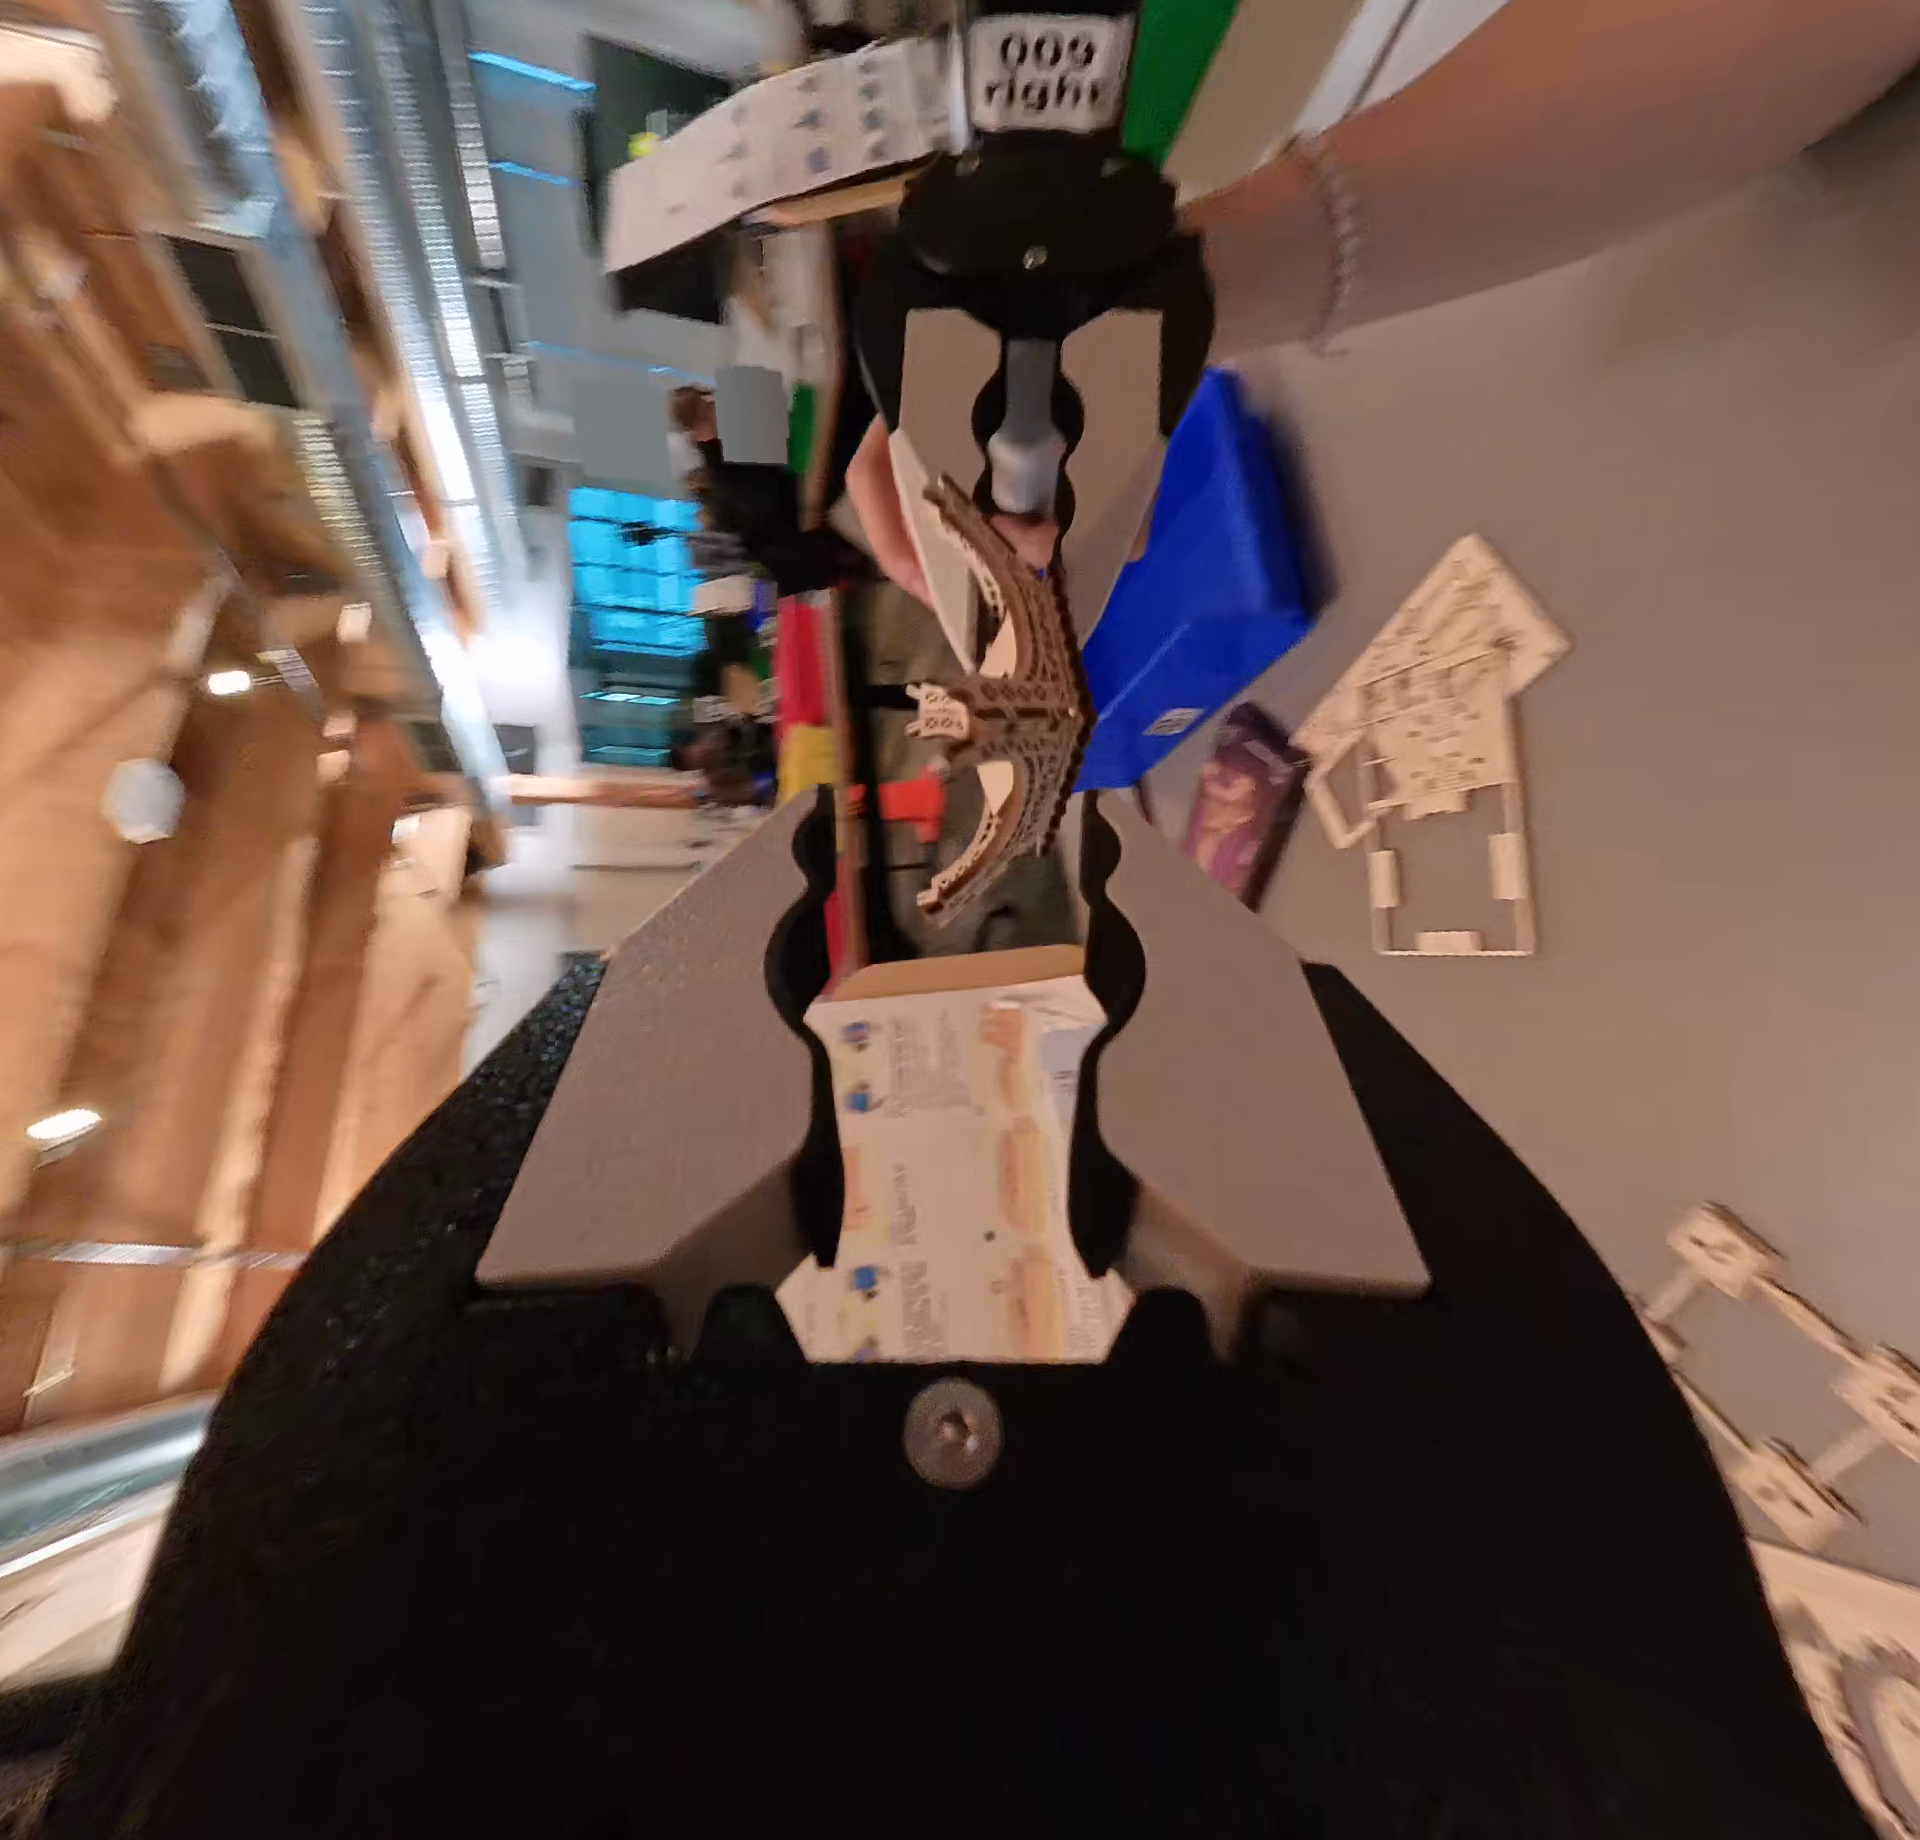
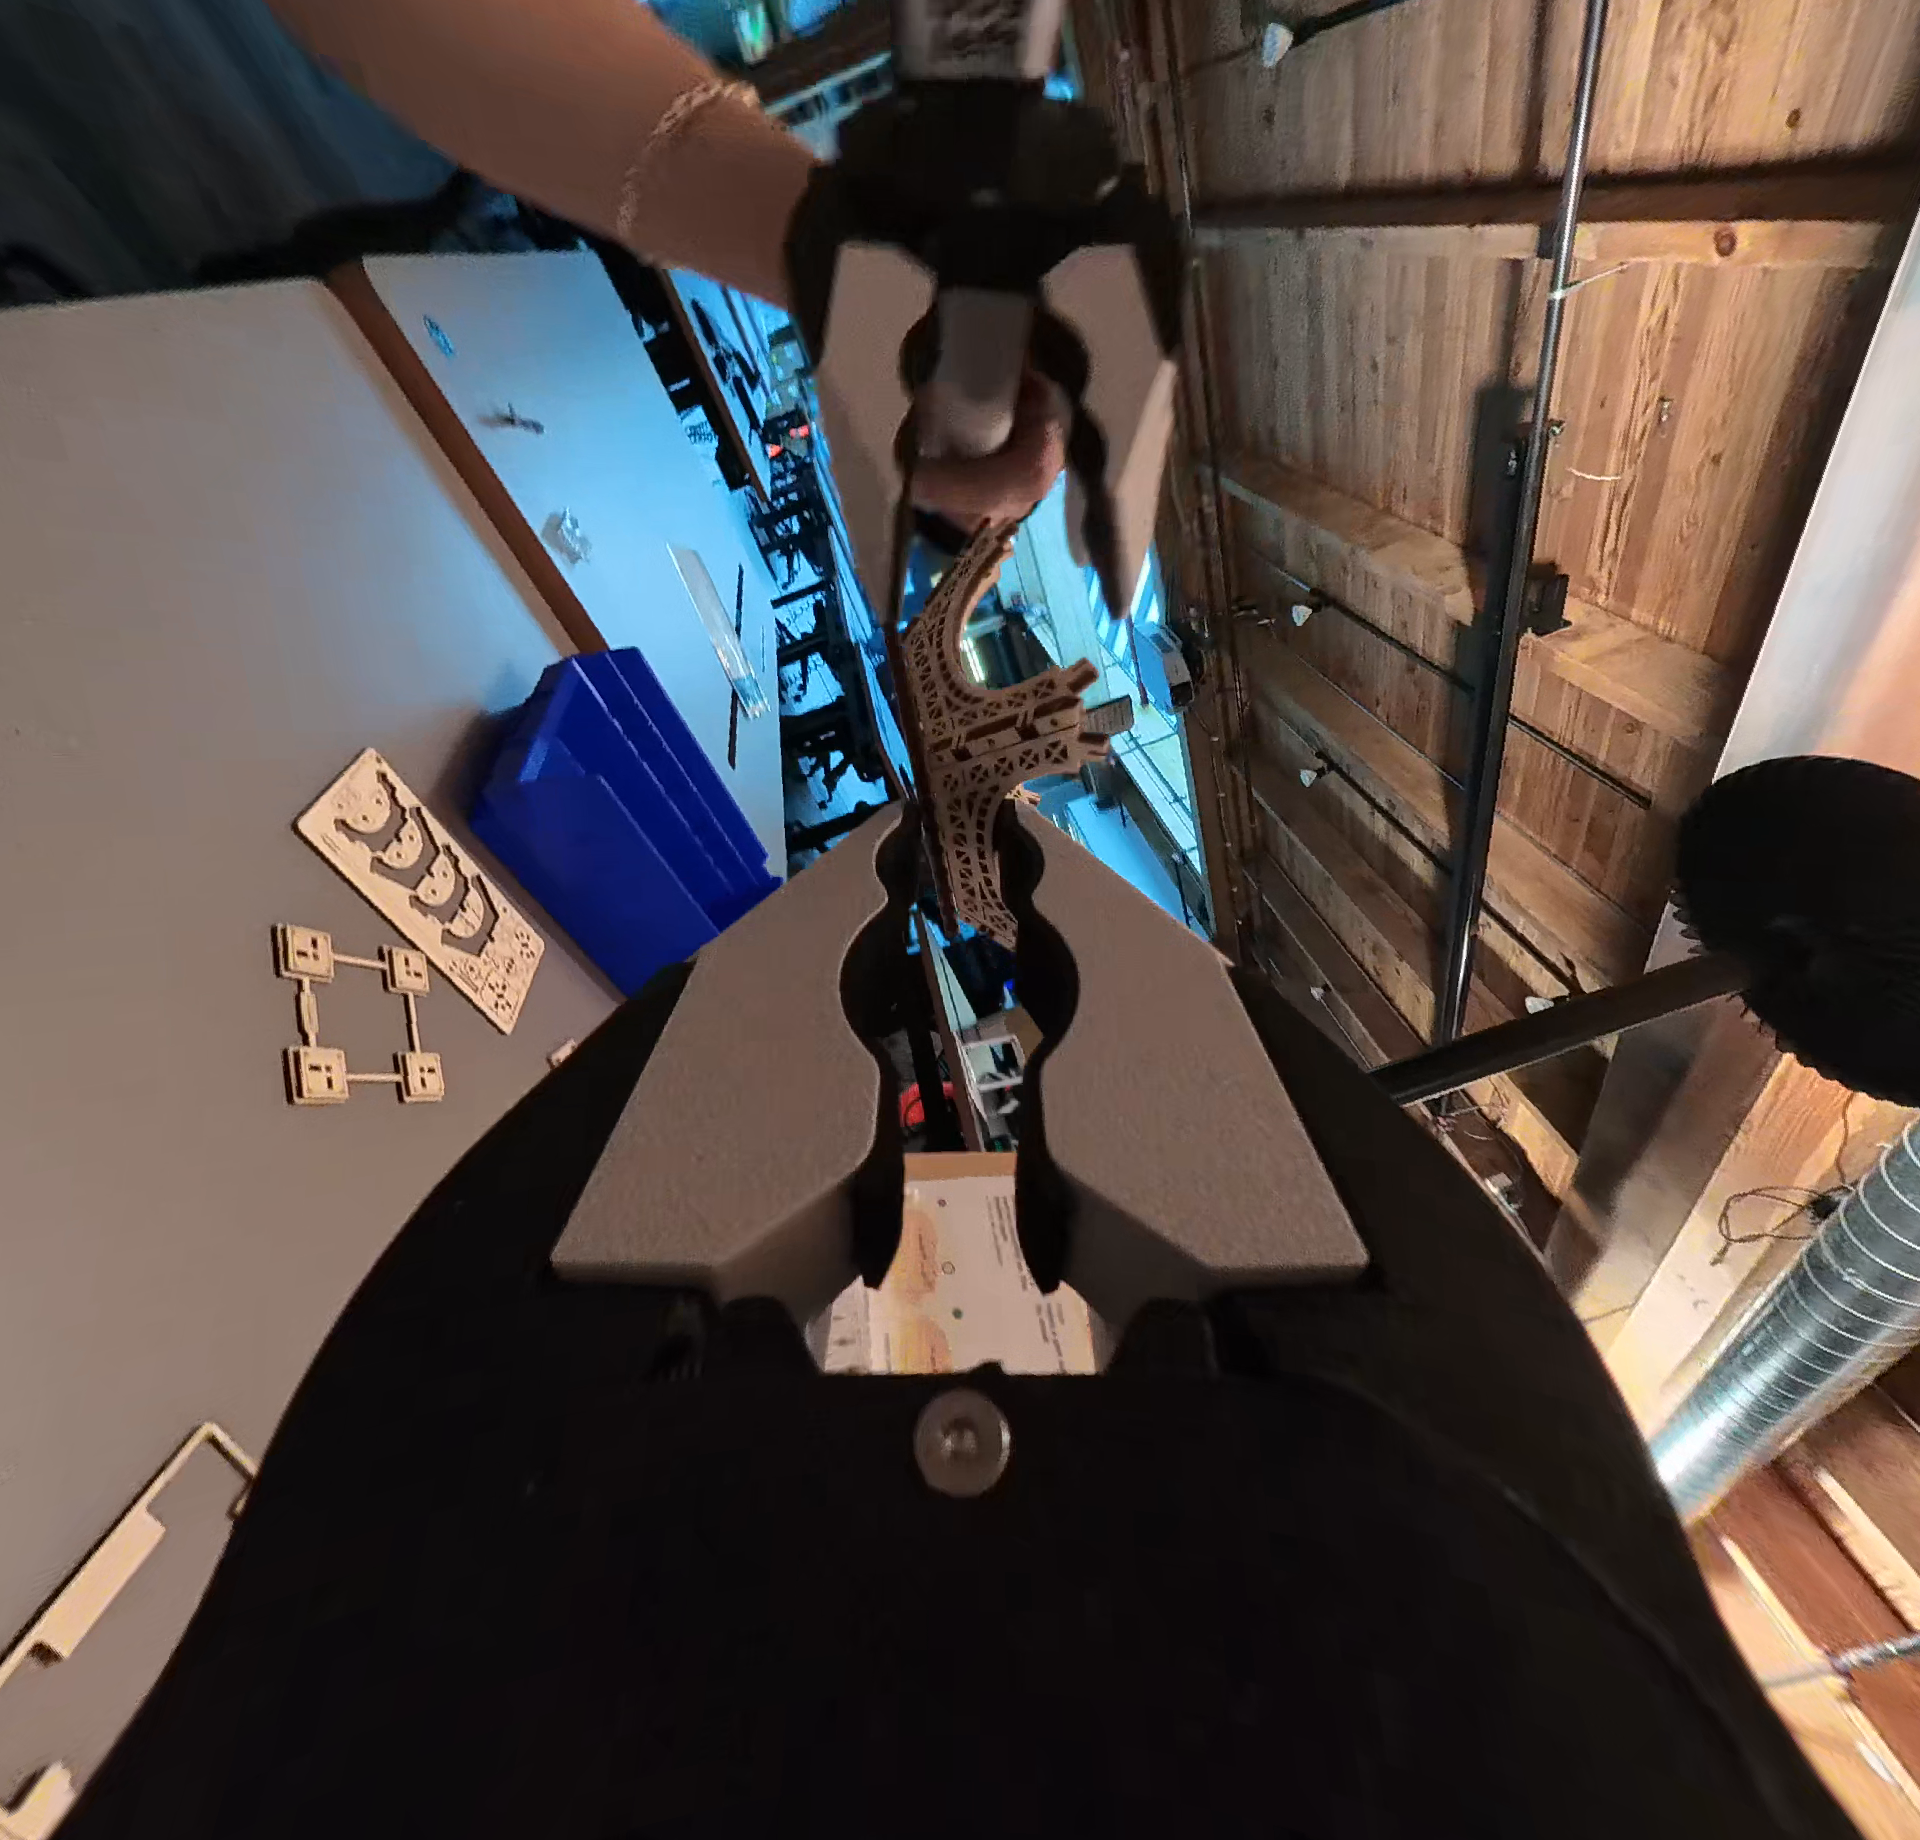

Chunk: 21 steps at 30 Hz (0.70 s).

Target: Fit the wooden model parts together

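A brown wooden lattice model (image 2: 977, 730) with curved arch legs hangs in the air between my two grippers, which face each other. My right gripper (image 2: 966, 824) is shut on one leg of it. My left gripper (image 1: 951, 814) is open, its fingers standing wide on either side of the opposite leg (image 1: 966, 871) without clear contact. The model also shows in the left wrist view (image 1: 1023, 710), with the right gripper (image 1: 1023, 595) behind it. The left gripper shows far off in the right wrist view (image 2: 1003, 585).
The grey table (image 1: 1662, 543) holds a blue bin (image 1: 1205, 606), a purple packet (image 1: 1242, 803), a pale punched part sheet (image 1: 1444, 710) and a square frame of wooden pieces (image 2: 358, 1011). A printed leaflet (image 1: 956, 1167) lies behind my fingers. A person's forearm (image 2: 582, 97) reaches in. Left tips to right tips: about 5 cm.
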Available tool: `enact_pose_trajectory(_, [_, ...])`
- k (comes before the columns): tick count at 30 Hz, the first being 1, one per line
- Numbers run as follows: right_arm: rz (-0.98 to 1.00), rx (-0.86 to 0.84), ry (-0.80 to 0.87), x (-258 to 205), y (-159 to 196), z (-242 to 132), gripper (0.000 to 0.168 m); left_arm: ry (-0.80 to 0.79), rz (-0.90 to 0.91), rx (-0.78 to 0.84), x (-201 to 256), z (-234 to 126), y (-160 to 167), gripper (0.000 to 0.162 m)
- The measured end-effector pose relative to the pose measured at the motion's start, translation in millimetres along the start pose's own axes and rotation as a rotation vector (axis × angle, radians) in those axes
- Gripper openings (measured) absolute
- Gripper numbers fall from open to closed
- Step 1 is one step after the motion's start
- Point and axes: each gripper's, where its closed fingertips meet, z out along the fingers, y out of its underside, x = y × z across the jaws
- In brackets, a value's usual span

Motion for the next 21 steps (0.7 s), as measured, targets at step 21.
enact_pose_trajectory(21, [-0.128,0.025,-0.068,-26.4,-12.0,13.9,0.033,-0.212,-0.047,0.128,31.7,16.0,-11.2,0.012])
